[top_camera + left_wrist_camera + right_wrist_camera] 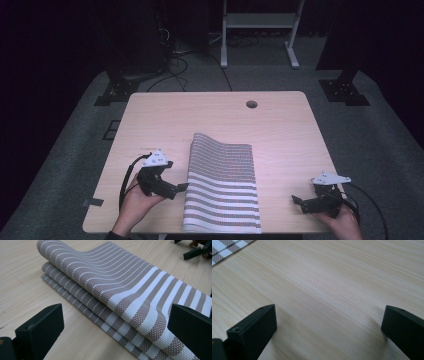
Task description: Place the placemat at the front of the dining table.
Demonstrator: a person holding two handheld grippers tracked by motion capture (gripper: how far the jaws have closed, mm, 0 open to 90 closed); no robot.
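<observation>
A folded woven placemat (221,182) with brown and white stripes lies on the wooden table (165,117), reaching its near edge. In the left gripper view the placemat (120,287) shows three stacked layers, the top one bulging at the far fold. My left gripper (181,189) is open just left of the mat's edge, its jaws wide apart (116,333) and empty. My right gripper (299,202) is open over bare wood at the near right, well clear of the mat. Its jaws (329,330) hold nothing; a corner of the placemat (229,247) shows at upper left.
A round cable hole (251,104) sits near the table's far edge. Beyond the table are a white frame stand (257,22), dark stands and cables on grey carpet. In the left gripper view the other gripper (197,250) shows at top right.
</observation>
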